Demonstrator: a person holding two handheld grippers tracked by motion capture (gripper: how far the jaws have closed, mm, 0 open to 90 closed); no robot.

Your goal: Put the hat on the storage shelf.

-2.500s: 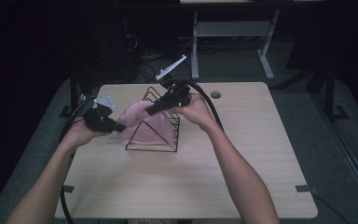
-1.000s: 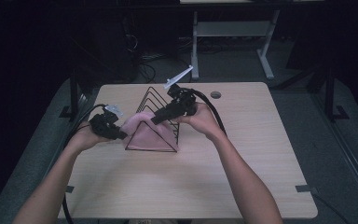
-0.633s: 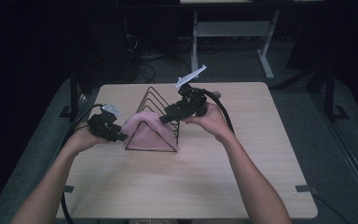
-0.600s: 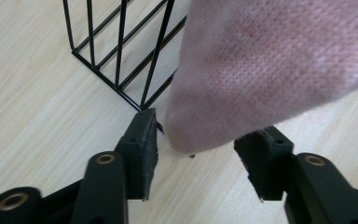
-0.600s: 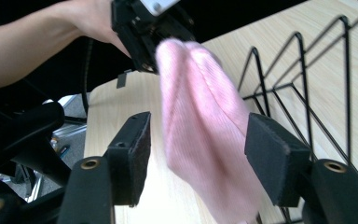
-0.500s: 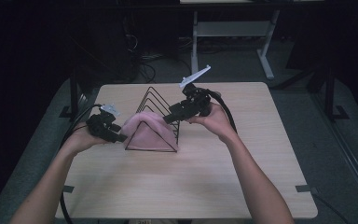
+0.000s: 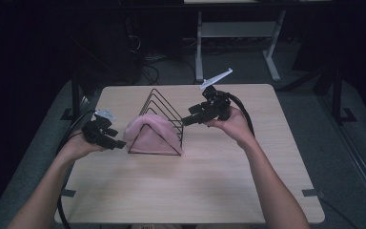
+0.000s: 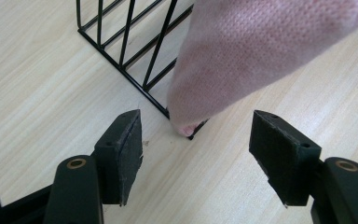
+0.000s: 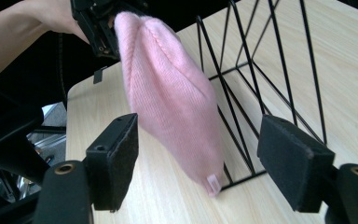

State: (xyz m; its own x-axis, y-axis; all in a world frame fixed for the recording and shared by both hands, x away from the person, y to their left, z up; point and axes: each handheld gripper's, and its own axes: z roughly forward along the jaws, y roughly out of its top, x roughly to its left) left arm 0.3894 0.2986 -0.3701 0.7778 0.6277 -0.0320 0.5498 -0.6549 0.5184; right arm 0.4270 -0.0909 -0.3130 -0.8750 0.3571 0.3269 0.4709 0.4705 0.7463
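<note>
- Left gripper (image 7: 116,142) first: it's parked at the left foot of the rack, jaws spread wide with nothing between them. In the left gripper view the pink knit hat (image 8: 256,56) hangs just ahead of the open jaws and a bit toward the right one, its bottom hem reaching the table right at the rack's corner.
- Middle: the hat is draped over the front triangle of the black wire rack (image 7: 164,102), which sits on the wooden table (image 7: 195,191). Its long axis follows the wire frame, peak on top, sides sloping down left and right.
- Right gripper (image 7: 189,119) is held higher, off the rack's right side, jaws also wide apart and empty. In the right gripper view the hat lies ahead of the jaws, closer to the left one, with a little tag at its bottom edge near the rack's base wire.
- My guess: the left one is nearer the cloth, so it'd be the natural one to pinch the hem. Hard to say from above whether it's actually touching the fabric, though.
</note>
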